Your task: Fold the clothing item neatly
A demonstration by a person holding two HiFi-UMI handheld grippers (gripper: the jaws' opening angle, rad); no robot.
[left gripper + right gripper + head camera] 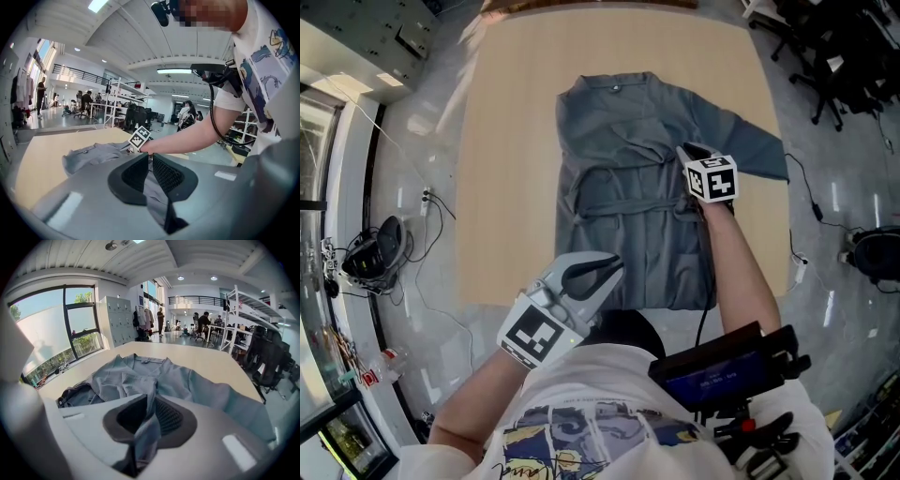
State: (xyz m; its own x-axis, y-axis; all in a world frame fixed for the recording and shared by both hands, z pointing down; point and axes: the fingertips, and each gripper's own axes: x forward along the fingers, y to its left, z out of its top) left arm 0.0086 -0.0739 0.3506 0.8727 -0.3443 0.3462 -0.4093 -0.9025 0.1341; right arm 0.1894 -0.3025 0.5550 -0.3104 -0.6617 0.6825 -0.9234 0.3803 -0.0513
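Two grippers hold one grey shirt (637,244), which lies in the middle of the tan counter (511,141) with its collar (614,87) at 12 o'clock. The left gripper (614,269), at the shirt's 7 o'clock edge, has its jaws closed on the hem cloth. The right gripper (688,152), toward 2 o'clock, has its jaws pinched on a fold (a strip of fabric runs up between the pads). One sleeve (755,148) stretches toward 3 o'clock.
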